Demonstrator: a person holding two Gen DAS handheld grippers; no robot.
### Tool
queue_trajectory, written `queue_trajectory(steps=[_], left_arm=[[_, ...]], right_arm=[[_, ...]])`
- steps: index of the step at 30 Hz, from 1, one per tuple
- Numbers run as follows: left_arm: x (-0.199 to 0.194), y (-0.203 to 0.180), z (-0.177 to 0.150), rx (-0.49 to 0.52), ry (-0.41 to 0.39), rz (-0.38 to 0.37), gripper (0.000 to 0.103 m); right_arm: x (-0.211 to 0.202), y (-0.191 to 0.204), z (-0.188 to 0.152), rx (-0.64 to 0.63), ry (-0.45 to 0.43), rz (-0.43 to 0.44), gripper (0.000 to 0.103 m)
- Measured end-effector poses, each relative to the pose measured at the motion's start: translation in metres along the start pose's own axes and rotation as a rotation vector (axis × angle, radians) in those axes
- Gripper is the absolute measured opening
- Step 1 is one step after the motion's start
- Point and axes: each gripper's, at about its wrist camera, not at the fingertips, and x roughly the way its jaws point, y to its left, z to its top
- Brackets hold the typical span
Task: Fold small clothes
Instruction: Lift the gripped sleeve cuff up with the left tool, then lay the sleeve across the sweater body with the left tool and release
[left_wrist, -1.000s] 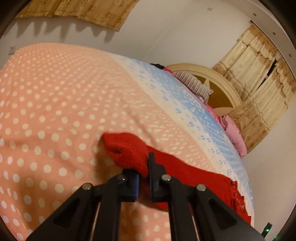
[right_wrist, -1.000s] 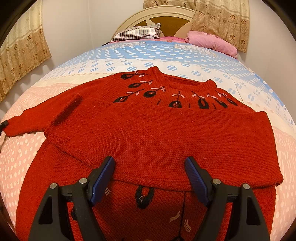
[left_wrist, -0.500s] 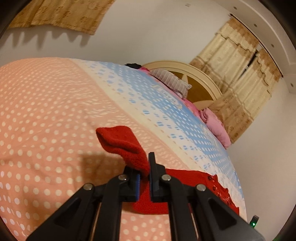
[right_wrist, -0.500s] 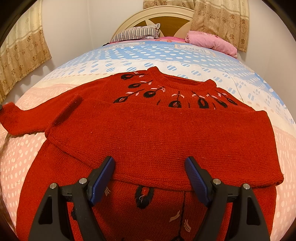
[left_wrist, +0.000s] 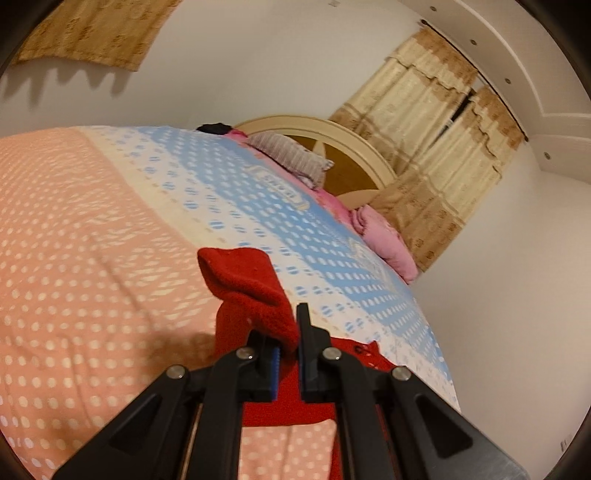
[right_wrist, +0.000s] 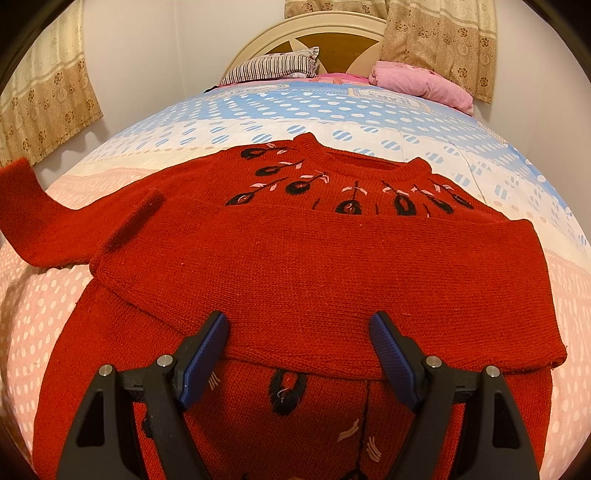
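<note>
Pointing headboard-ward, sweater (right_wrist: 317, 266) neckline, sleeve (left_wrist: 247, 284) raised.

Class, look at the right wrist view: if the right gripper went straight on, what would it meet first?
Most likely the folded-over sleeve of the red sweater; the open right gripper points at it, though depth is unclear.

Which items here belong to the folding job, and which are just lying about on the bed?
In the job:
- red knitted sweater with black flower embroidery
- its red sleeve cuff, clamped in the left tongs
- right tongs, open above the sweater

Lying about:
- striped grey pillow
- pink bundled blanket
- dotted pink-and-blue bedspread
</note>
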Motion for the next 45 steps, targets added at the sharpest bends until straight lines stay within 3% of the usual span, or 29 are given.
queue_trajectory(steps=[16,19,27,37,45], left_arm=[[0.014,-0.078,0.004,0.097,0.035,-0.148,0.006],[0.016,-0.093,0.002,0.111,0.042,-0.172,0.006],[0.031,-0.148,-0.004,0.125,0.067,-0.259,0.007],[0.062,-0.208,-0.027,0.13,0.124,-0.333,0.006],[0.093,-0.254,-0.078,0.166,0.201,-0.371,0.006]], right_arm=[[-0.003,-0.002,0.0,0.01,0.002,0.02,0.081],[-0.017,-0.004,0.002,0.013,0.003,0.064,0.081],[-0.073,-0.011,-0.001,0.036,-0.1,0.088,0.081],[-0.103,-0.029,-0.028,0.074,-0.107,0.13,0.081],[-0.114,-0.036,-0.053,0.093,-0.095,0.163,0.081]])
